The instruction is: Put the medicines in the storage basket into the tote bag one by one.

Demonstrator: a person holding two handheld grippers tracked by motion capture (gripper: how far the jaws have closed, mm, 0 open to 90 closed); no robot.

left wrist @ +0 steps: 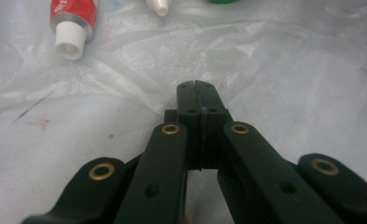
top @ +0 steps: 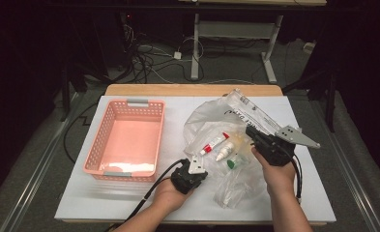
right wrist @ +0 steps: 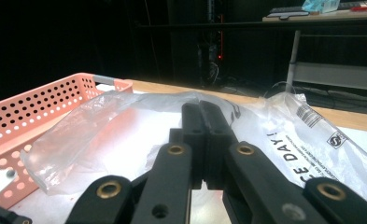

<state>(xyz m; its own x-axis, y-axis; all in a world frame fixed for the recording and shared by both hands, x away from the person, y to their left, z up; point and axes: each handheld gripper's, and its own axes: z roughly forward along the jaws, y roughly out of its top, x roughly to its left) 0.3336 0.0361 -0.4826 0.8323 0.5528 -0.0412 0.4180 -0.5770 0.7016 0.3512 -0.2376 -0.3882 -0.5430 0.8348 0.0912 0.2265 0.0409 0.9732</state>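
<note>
High view is showing both grippers pinching the crumpled clear plastic bag (top: 226, 145) on the white table: left gripper (top: 195, 165) closing on its near edge, right gripper (top: 253, 133) lifting its top layer. Spreading gently should be exposing the red-and-white tube (top: 213, 143).

the basket (top: 127, 140) is salmon pink, its walls dotted with rows of small round holes, with grey handle grips at both ends. the bag (top: 211, 116) is clear and filmy, printed with black letters and a black barcode (right wrist: 308, 116). inside it, the tube (top: 213, 143) is red and white with a ribbed white cap (left wrist: 70, 43); the dropper (top: 225, 152) is white; the cap (top: 231, 164) beside it is green. the board (top: 129, 193) is white with a few faint red and dark marks, the table edge (top: 192, 90) behind it light wood. both grippers, left (left wrist: 196, 91) and right (right wrist: 202, 112), are black with brass-coloured rivets. the plate (top: 296, 135) is grey.
</note>
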